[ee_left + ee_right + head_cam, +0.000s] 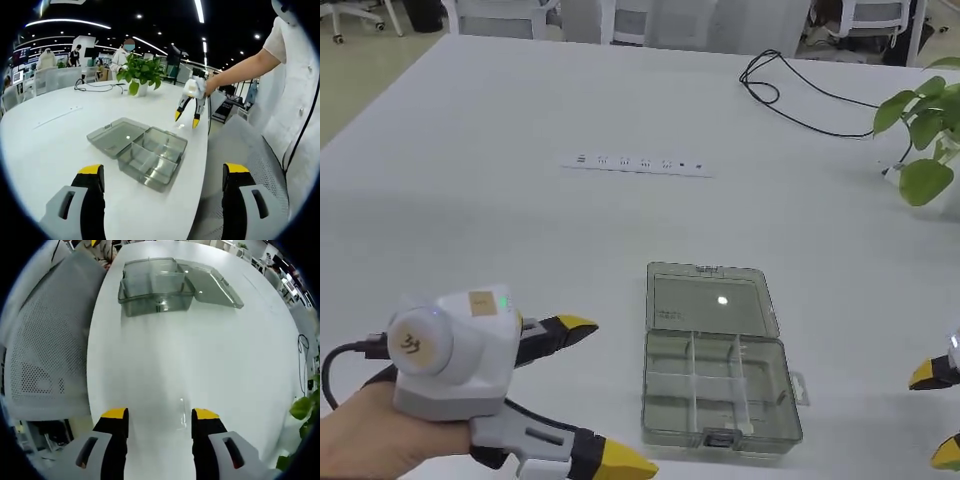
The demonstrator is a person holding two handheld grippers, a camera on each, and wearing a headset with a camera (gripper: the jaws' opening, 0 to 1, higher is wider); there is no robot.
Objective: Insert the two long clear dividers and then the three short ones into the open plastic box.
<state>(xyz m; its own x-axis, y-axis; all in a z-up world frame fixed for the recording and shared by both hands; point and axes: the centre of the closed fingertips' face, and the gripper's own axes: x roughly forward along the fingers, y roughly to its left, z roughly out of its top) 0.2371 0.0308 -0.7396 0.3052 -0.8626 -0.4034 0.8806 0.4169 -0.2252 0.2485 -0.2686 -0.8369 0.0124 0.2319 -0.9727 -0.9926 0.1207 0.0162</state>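
The left gripper sits nearest the head view camera, at the lower left, held in the person's hand. Its yellow-tipped jaws are spread wide and released, with nothing between them. In the left gripper view the same jaws rise from the bottom, set well apart, above the white table. The box rests on the table just right of the left gripper. It is open, and its lid lies flat on the far side of the tray. Clear dividers stand inside the tray and split it into compartments; their exact number cannot be read. The right gripper enters the head view at the right edge, apart from the box. In the left gripper view it hangs beyond the box, jaws parted and holding nothing. In the right gripper view its jaws are likewise released above the table, with the box well ahead. A faint clear sliver shows beside one jaw; it is too faint to identify. A power strip, a black cable and a potted plant lie at the far side of the table.
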